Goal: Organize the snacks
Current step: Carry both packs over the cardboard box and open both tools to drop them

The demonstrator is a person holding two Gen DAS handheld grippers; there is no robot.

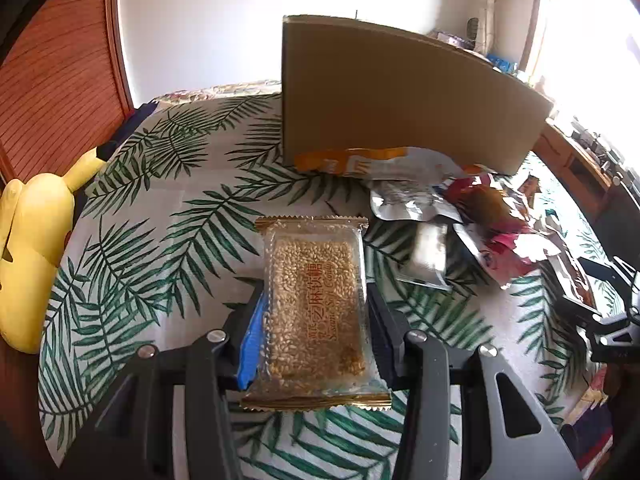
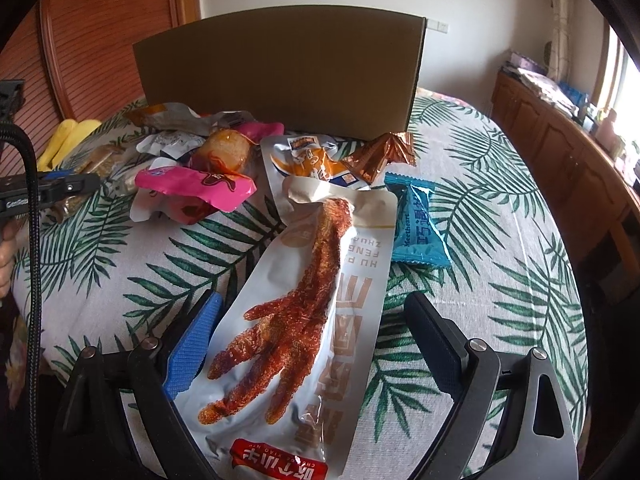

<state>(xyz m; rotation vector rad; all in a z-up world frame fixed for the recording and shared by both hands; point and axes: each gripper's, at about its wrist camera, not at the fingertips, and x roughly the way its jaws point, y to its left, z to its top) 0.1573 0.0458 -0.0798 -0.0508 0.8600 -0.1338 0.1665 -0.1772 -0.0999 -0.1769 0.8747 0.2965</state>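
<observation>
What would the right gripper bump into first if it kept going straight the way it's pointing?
Probably the chicken foot packet. It already lies between the open right gripper fingers, which don't press on it. Beyond it along the same line sit the orange-and-white pouch and the cardboard box, though depth is hard to judge.

Tablecloth (image 1: 152,200): white ground, green palm-frond print. Cardboard box (image 1: 384,92): plain brown. Sesame candy packet (image 1: 316,312): clear film, gold serrated ends, golden-tan contents, red lettering. Plush toy (image 1: 32,248): yellow. Chicken-foot pouch (image 2: 320,300): white, red-orange foot. Small packet (image 2: 418,224): blue. Crumpled wrapper (image 2: 196,186): pink.
</observation>
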